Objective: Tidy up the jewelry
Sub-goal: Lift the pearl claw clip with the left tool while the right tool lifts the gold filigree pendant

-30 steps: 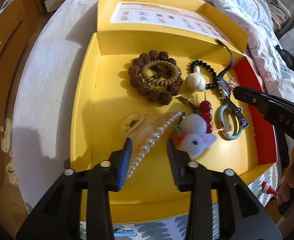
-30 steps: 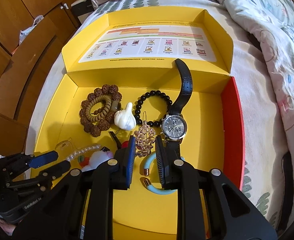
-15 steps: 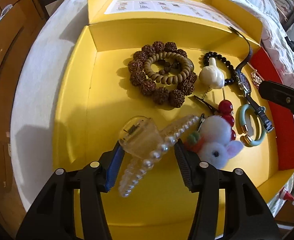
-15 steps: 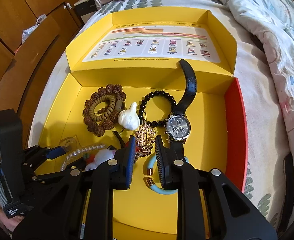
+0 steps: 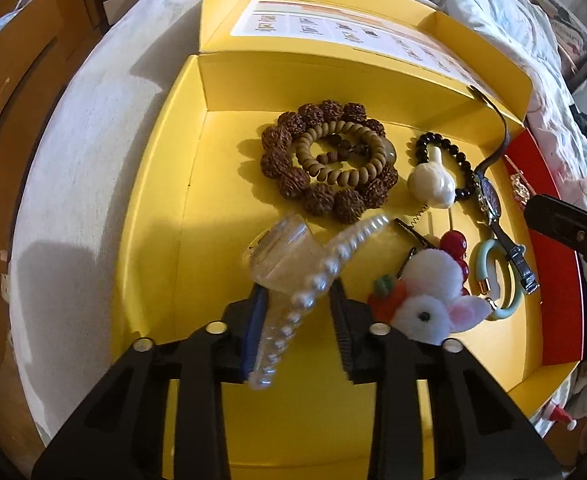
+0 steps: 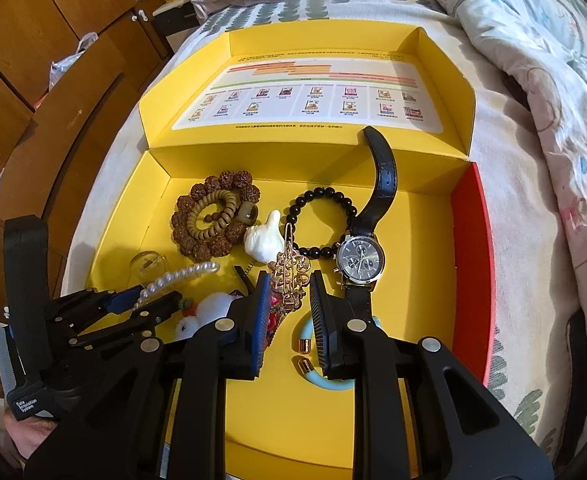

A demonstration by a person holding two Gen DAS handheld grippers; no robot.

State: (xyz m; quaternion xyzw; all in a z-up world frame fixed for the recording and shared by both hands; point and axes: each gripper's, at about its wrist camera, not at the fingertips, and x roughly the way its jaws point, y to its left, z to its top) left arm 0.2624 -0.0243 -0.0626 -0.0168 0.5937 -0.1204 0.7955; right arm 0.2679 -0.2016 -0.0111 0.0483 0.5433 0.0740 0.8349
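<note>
Our left gripper (image 5: 297, 300) has its jaws around the pearl hair clip (image 5: 297, 276), the clip sitting between them inside the yellow box (image 5: 153, 208), though we cannot tell whether they press it. Our right gripper (image 6: 289, 300) stands apart, jaws either side of the gold brooch (image 6: 291, 280), with the watch (image 6: 360, 259) just beyond its right jaw

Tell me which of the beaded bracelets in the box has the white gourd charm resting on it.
The black bead bracelet, beside the watch. The white gourd charm overlaps its left edge. The rough brown seed bracelet and tan wooden coil lie further left.
</note>
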